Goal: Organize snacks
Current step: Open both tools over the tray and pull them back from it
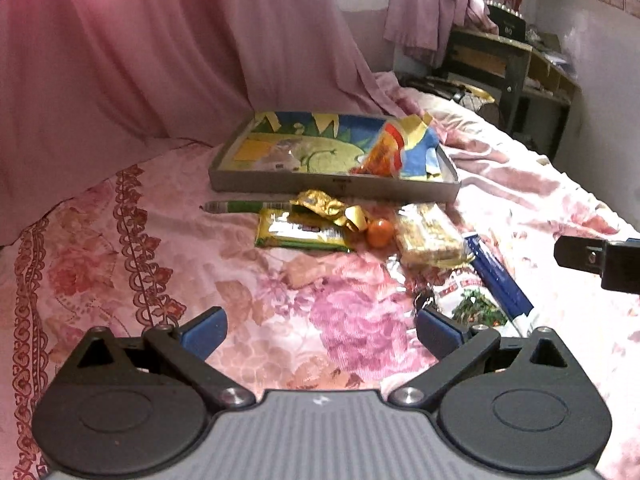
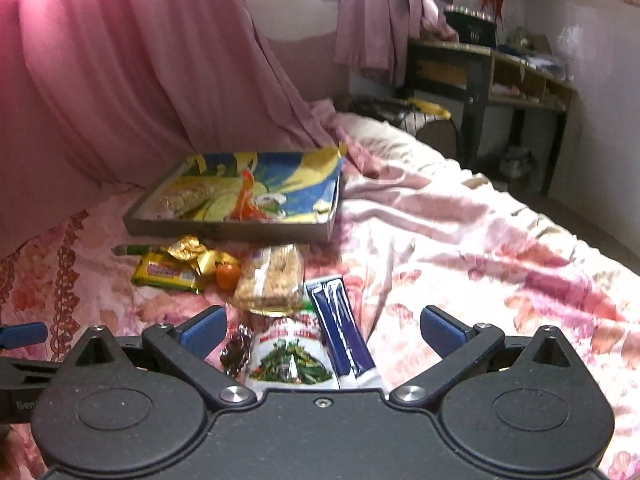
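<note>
A shallow grey box with a colourful printed lining lies on the pink floral bedspread, and an orange-and-blue snack bag lies in it. In front of the box lie a yellow-green biscuit pack, a crumpled gold wrapper, a small orange ball, a clear pack of puffed bars, a blue stick pack and a white-green packet. My left gripper is open above bare bedspread. My right gripper is open over the white-green packet and blue pack.
A green pen-like stick lies beside the box. Pink curtains hang behind the bed. A dark desk with clutter stands at the far right, beyond a pillow. The bedspread stretches open to the right.
</note>
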The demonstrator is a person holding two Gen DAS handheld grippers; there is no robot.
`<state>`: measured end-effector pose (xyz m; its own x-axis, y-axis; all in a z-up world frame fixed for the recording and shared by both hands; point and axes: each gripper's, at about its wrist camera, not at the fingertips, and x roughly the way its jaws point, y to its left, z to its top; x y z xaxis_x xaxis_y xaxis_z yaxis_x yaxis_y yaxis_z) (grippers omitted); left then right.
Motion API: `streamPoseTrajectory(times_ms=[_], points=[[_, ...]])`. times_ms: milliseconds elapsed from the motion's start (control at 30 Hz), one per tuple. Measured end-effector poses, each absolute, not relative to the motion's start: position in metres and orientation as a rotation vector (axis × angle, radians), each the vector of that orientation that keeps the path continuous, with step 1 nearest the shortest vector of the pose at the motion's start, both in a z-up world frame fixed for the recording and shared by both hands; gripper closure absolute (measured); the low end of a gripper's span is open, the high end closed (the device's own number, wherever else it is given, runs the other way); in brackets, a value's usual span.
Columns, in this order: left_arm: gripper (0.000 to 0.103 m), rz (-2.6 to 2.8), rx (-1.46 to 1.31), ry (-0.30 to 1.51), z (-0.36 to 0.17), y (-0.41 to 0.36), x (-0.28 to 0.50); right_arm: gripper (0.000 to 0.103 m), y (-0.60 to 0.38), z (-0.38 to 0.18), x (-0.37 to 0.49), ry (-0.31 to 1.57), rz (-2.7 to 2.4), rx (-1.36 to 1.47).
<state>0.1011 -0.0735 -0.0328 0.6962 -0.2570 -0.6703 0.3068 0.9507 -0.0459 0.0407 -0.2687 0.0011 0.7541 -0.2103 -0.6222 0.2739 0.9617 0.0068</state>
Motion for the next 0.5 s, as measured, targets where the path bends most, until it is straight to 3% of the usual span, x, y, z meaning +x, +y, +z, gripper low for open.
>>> streamPoseTrajectory(times_ms=[500], points=[[0.0, -0.308, 0.062, 0.84, -0.051, -0.075, 0.112, 0.001, -0.269, -0.019, 0.068, 0.85, -0.211, 0.091]])
